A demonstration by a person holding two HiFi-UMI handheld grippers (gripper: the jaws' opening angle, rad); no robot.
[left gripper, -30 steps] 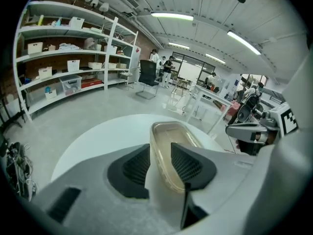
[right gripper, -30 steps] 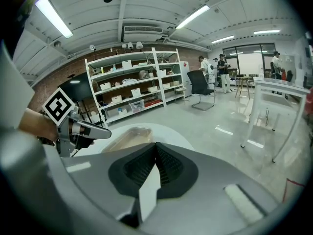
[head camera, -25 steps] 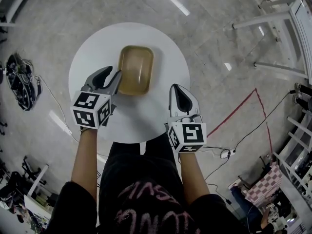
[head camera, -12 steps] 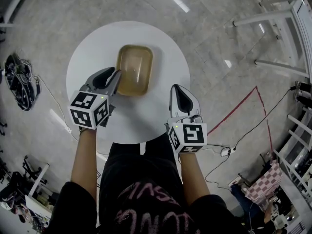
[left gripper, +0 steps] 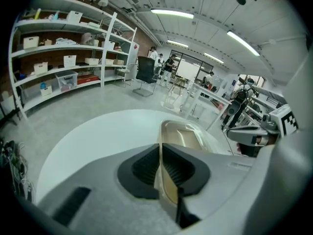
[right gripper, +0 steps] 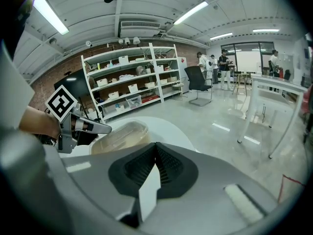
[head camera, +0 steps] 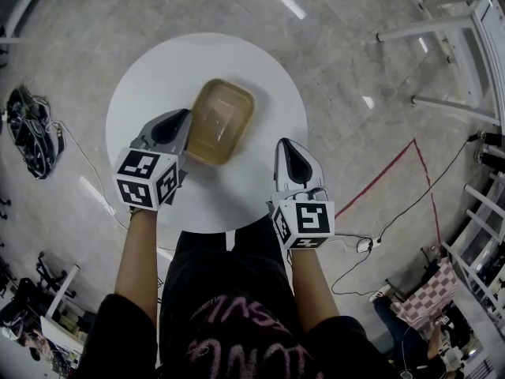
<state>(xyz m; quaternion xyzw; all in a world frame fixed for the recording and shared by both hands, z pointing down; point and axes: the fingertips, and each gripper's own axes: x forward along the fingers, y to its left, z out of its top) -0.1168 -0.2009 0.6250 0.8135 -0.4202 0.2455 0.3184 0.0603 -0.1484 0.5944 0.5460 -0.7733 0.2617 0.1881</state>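
Grey polished floor [head camera: 371, 69] all round, with open white shelving [left gripper: 58, 48] stocked with boxes along the brick wall at the far side. Round white worktop [head camera: 158, 77] stands directly in front of the person. One item on it: a shallow, translucent tan container [head camera: 221, 121], rectangular with rounded corners, sitting near the middle of the worktop and turned askew to the person. Left hand-held gripper [head camera: 183, 121] is at the container's left edge. In the left gripper view its jaws are drawn narrow and pinch the container's thin side wall [left gripper: 183, 136] between the ribbed pads, so the left hand-held gripper [left gripper: 160, 148] has hold of the rim. From above it is hard to say whether that side of the container is raised off the worktop or resting flat. Right hand-held gripper [head camera: 288, 150] hovers over the near right part of the worktop, well apart from the container. Its own view shows the jaws [right gripper: 156, 148] brought together pad to pad with nothing caught between them, and past them the container [right gripper: 120, 136] with the left hand-held gripper [right gripper: 80, 126] at its far side.
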